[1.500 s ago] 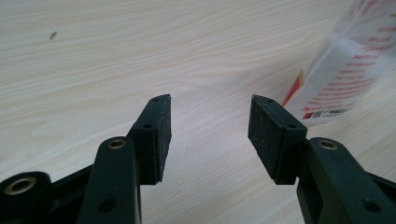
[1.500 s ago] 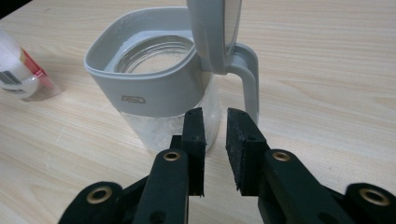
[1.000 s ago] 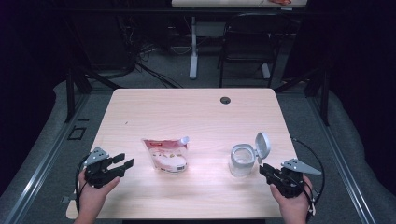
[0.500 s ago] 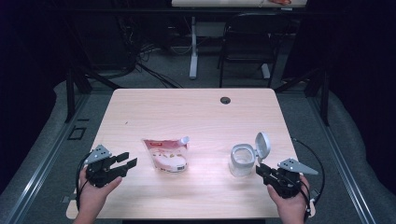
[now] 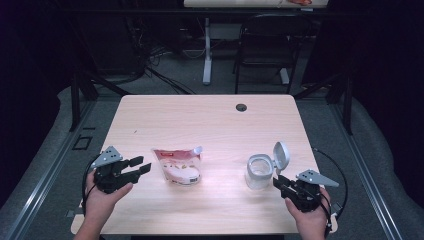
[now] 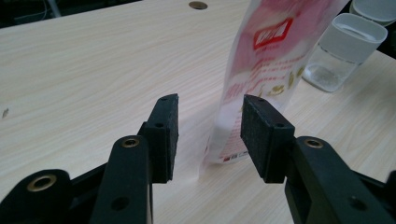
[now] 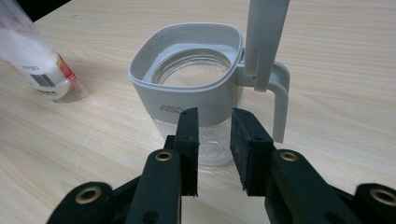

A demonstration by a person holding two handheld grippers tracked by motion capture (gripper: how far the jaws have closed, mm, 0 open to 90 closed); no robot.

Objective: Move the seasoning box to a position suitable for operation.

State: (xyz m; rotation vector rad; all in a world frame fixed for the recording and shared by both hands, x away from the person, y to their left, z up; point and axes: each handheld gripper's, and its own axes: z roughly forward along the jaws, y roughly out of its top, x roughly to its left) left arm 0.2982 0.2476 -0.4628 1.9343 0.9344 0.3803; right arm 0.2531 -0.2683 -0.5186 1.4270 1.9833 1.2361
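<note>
Surface: pale wooden table (image 5: 210,120), dark room behind.
Left gripper (image 5: 141,167): jaws apart, just been closing, empty.
Pouch (image 5: 177,165): red-and-white, just ahead of left gripper, untouched.
Right gripper (image 5: 278,183): jaws apart, just been opening, empty.
Jar (image 5: 260,171): clear, grey lid flipped up, just ahead of right gripper.

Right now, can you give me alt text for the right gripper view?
An open-topped clear jar with a grey collar and raised flip lid stands on the wooden table, just beyond the right claw, whose black jaws are open and empty. A red-and-white pouch lies at upper left.
</note>
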